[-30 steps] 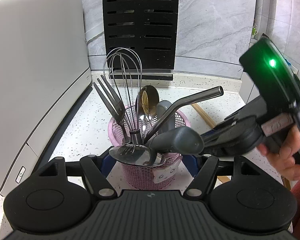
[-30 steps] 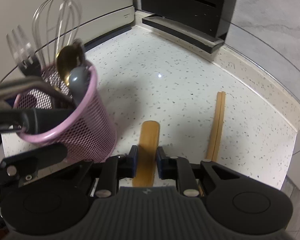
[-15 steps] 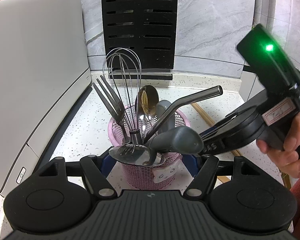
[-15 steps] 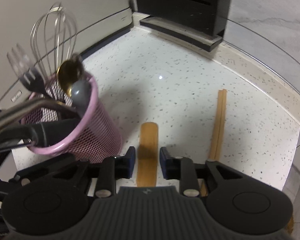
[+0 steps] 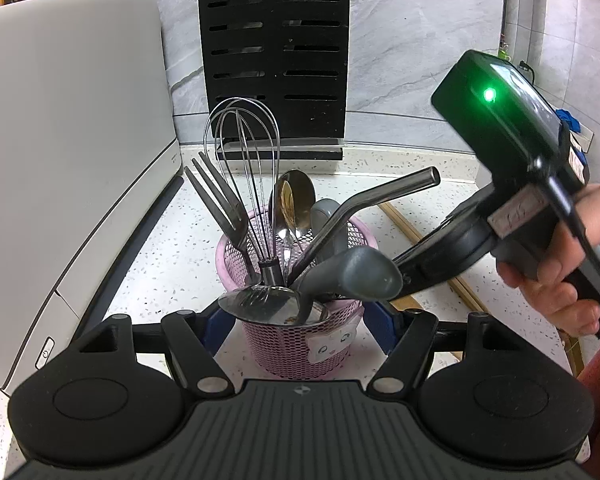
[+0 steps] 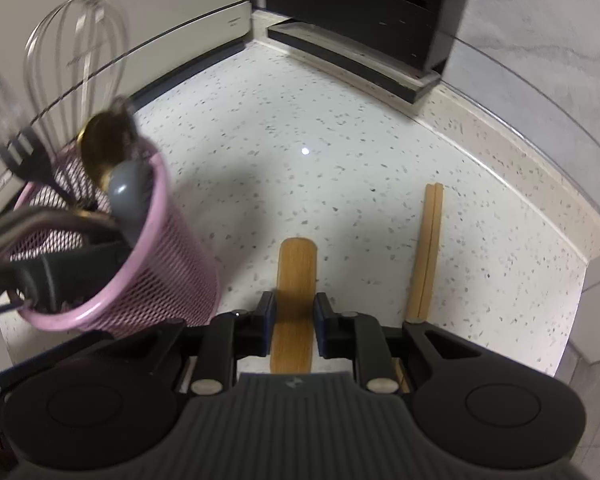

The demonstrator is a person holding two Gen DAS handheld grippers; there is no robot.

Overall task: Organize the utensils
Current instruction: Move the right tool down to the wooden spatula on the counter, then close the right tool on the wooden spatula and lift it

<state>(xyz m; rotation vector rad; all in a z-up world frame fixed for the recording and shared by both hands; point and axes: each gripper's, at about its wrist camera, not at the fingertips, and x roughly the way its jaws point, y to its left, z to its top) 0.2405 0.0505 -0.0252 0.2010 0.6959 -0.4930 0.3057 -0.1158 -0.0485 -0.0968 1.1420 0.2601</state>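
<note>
Right claw (image 6: 293,322) closing astride wooden spatula (image 6: 294,280), pink holder (image 6: 140,264) crowding its left, chopsticks (image 6: 426,252) right.

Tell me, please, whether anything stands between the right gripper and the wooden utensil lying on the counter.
Nothing visible does: the wooden utensil already lies between the jaws of the right gripper, which are closing around it on the counter.

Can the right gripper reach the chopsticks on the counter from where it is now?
Probably yes. The chopsticks lie bare on the counter, beside the right gripper, nothing between. But its jaws are closing around the wooden spatula, which comes first.
</note>
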